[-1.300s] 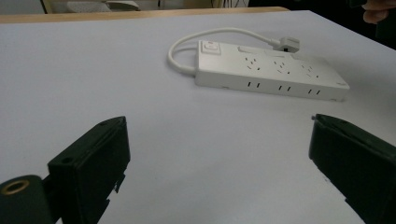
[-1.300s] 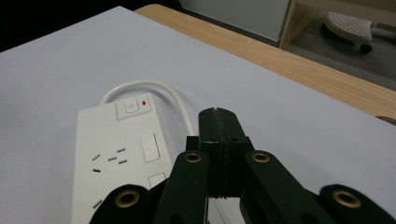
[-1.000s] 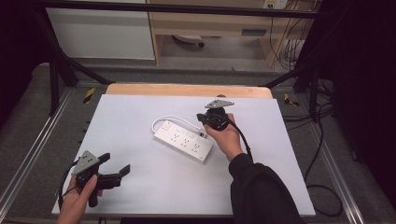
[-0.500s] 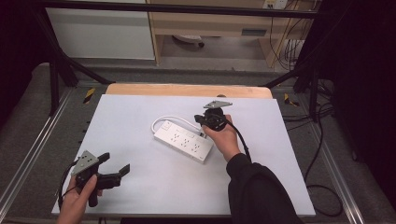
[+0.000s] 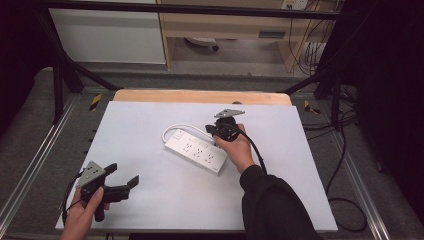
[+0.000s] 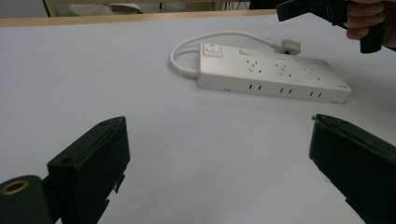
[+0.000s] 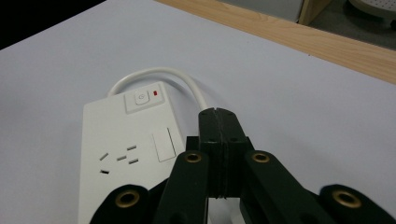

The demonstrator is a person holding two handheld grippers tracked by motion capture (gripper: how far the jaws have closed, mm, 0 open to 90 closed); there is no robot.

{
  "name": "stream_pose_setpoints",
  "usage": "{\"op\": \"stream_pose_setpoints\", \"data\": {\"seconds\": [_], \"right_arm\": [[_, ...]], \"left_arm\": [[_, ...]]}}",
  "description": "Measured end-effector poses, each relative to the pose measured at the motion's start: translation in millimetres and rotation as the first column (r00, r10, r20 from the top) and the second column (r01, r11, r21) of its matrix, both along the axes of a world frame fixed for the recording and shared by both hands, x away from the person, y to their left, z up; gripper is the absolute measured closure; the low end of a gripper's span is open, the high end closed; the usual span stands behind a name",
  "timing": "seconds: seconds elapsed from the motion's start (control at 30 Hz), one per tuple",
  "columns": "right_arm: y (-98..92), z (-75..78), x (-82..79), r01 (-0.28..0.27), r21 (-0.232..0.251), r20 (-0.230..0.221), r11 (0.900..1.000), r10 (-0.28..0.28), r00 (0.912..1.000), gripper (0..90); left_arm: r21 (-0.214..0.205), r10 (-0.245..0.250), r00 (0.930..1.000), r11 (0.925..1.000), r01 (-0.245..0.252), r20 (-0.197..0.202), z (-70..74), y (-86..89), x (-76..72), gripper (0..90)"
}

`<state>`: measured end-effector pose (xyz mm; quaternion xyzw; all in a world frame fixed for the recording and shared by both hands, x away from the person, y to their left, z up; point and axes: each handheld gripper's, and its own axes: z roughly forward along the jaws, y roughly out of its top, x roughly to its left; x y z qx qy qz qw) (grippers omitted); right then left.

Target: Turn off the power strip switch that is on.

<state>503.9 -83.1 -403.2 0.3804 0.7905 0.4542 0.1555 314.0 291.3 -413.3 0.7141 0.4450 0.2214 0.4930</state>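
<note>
White hard plastic makes up the power strip (image 5: 196,151), which lies near the middle of the worktop (image 5: 150,125), its short cord (image 7: 154,74) looped back to a plug. It is judged rigid, light and smooth, best gripped across its long sides. The right gripper (image 7: 218,122) is pressed fully together, empty, above the switch end. The left gripper (image 5: 123,177) is held wide open, empty, near the front left corner.

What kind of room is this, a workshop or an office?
Probably a lab or recording workshop: a white-topped table in a black metal frame, loose black cables on the floor, and hand-held black two-jaw grippers by a white power strip.
</note>
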Motion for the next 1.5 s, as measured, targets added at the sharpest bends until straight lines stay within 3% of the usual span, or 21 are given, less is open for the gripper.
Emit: {"op": "stream_pose_setpoints", "data": {"seconds": [0.33,1.13,1.5], "right_arm": [[3.3,-0.4,-0.6,-0.011,0.01,-0.003,0.9999,0.011,0.9999,90.0],[15.9,-14.6,0.0,-0.035,-0.083,-0.036,0.9959,0.032,0.9989,90.0],[18.5,-19.2,-7.1,-0.057,-0.125,-0.055,0.9906,0.051,0.9972,90.0]], "left_arm": [[0.002,-0.008,1.0,1.0,0.008,-0.001,-0.2,-1.3,-0.3,5.1],[0.003,-0.016,0.9999,0.9999,0.016,-0.003,-0.7,-2.0,-0.2,5.2],[0.005,-0.019,0.9998,0.9998,0.019,-0.007,-1.1,-2.7,-0.1,5.2]]}}
